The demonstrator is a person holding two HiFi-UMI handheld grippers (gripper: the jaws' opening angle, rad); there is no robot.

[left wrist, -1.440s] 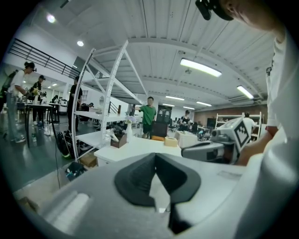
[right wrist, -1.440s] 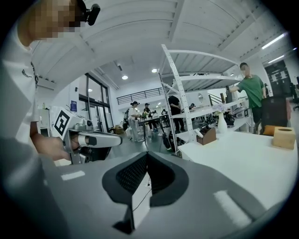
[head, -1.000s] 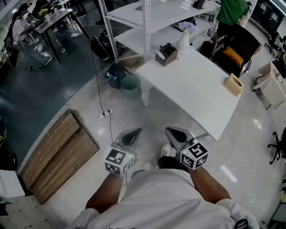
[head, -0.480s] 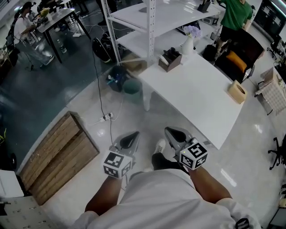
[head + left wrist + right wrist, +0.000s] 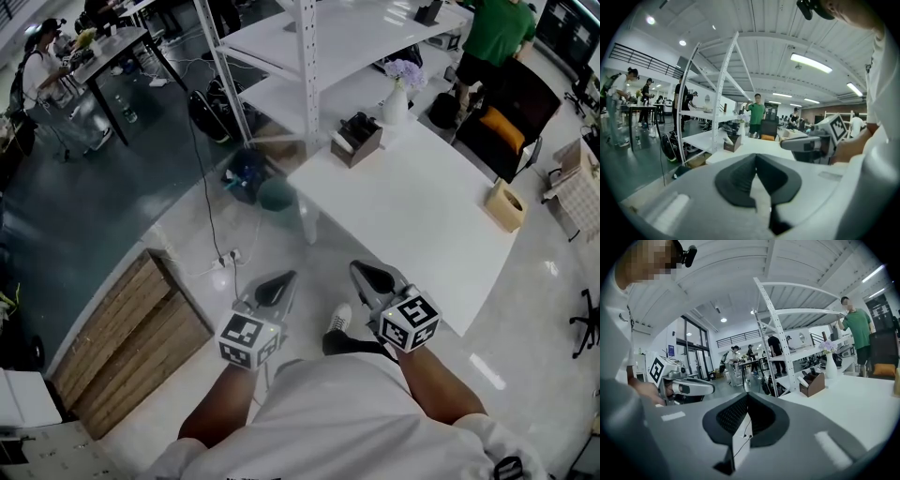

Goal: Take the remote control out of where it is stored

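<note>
**APPROACH PHASE: REMOTE NOT YET REACHED**

The remote control cannot be picked out on its own. It is probably among the dark items standing in the brown storage box (image 5: 356, 139). The box sits at the far corner of the white table (image 5: 417, 211), beside the vase (image 5: 396, 98).

Against a second ago, box and table lie lower in the head view, so the person has closed in.

The left gripper (image 5: 272, 287) and right gripper (image 5: 373, 278) are both closed and empty, and well apart from the box. Extraction has not begun.
</note>
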